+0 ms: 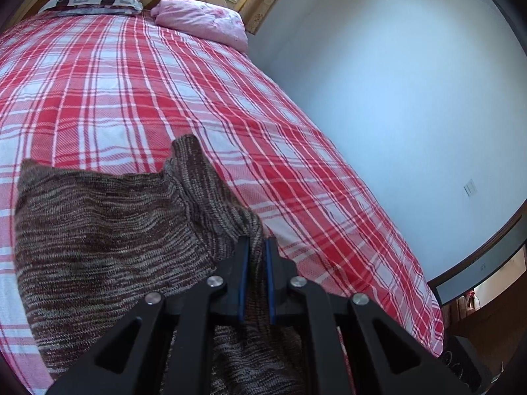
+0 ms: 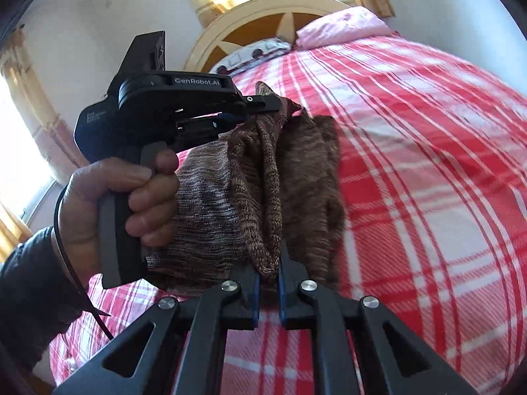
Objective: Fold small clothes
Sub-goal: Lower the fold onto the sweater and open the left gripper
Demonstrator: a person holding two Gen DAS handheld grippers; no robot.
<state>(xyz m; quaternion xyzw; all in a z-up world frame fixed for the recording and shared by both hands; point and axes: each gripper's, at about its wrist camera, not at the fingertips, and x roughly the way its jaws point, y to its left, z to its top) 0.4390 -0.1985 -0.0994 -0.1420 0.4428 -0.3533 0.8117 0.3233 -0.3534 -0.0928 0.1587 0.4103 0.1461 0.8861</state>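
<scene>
A: Left wrist view: what fills it?

B: A bed under a red-and-white plaid cotton sheet [image 1: 131, 82]. A brown marled knit garment [image 1: 98, 230] lies at its near edge.

A: And the fingers?

B: Left gripper [image 1: 256, 247] is closed tight on one fold; right gripper [image 2: 267, 271] pinches another hanging fold, lifted above the sheet.

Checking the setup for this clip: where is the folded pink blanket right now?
The folded pink blanket lies at the head of the red plaid bed, on the wall side, beside the patterned pillow below the arched headboard.
</scene>
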